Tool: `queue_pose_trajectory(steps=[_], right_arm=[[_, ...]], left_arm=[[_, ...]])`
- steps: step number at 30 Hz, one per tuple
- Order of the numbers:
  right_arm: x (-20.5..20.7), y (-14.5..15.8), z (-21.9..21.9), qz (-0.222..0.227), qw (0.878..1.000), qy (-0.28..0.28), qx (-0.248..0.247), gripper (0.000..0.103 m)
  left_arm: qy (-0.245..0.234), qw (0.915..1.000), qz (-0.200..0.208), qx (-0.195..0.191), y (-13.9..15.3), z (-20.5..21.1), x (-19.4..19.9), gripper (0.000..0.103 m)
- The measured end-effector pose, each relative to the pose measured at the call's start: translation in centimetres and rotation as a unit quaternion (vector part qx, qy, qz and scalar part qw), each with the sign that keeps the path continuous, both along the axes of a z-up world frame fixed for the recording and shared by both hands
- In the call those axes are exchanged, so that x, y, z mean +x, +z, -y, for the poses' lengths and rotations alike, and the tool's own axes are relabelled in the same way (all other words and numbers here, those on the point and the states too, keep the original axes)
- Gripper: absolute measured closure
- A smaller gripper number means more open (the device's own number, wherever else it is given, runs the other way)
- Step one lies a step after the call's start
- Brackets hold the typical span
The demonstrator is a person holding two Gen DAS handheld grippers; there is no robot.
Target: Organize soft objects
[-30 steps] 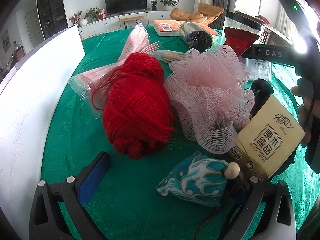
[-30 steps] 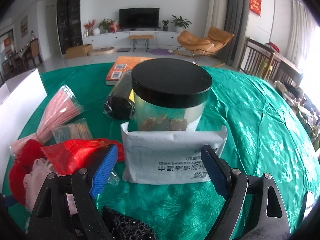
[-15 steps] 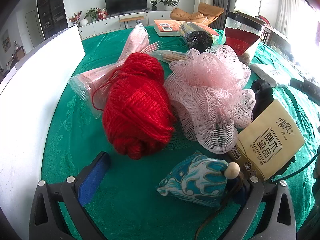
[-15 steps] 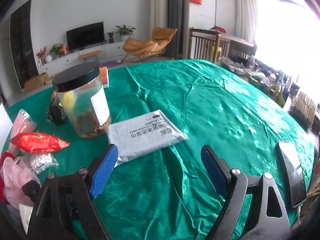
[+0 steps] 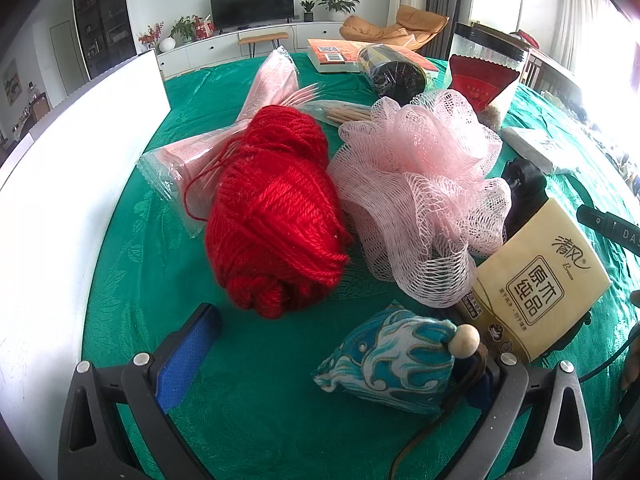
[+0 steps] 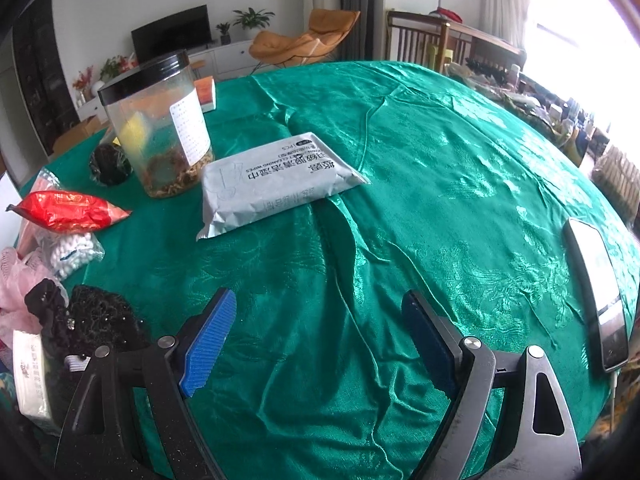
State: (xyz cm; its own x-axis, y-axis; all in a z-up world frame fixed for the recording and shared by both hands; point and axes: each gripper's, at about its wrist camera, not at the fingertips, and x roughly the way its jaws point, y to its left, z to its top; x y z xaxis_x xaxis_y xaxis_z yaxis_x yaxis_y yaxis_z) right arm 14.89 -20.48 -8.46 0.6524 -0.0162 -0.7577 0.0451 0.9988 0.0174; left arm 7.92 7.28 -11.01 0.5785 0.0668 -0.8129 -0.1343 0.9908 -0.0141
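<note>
Wipes pack point(image 6: 276, 178) beside jar point(image 6: 158, 124)

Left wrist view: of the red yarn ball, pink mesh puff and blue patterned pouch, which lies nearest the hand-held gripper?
The blue patterned pouch, beside the right finger; the other two sit farther back.

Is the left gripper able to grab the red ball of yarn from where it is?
Probably yes. The left gripper is open, and the red yarn lies just ahead with bare green cloth between. The blue pouch by the right finger might get nudged.
</note>
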Motion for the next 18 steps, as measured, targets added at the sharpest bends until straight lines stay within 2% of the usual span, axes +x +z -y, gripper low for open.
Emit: queue_pose_trajectory(steps=[5,18], right_arm=[[0.32,-0.69,0.32,-0.020,1.000,-0.004,0.010,0.016],[0.29,-0.79,-0.22,-0.024,1.000,-0.002,-0.003,0.015]], left_arm=[[0.000,1.0000,0.000,0.000,0.00,-0.02,0.02,0.000],[0.000,1.0000,0.000,0.000,0.00,-0.03,0.01,0.000]])
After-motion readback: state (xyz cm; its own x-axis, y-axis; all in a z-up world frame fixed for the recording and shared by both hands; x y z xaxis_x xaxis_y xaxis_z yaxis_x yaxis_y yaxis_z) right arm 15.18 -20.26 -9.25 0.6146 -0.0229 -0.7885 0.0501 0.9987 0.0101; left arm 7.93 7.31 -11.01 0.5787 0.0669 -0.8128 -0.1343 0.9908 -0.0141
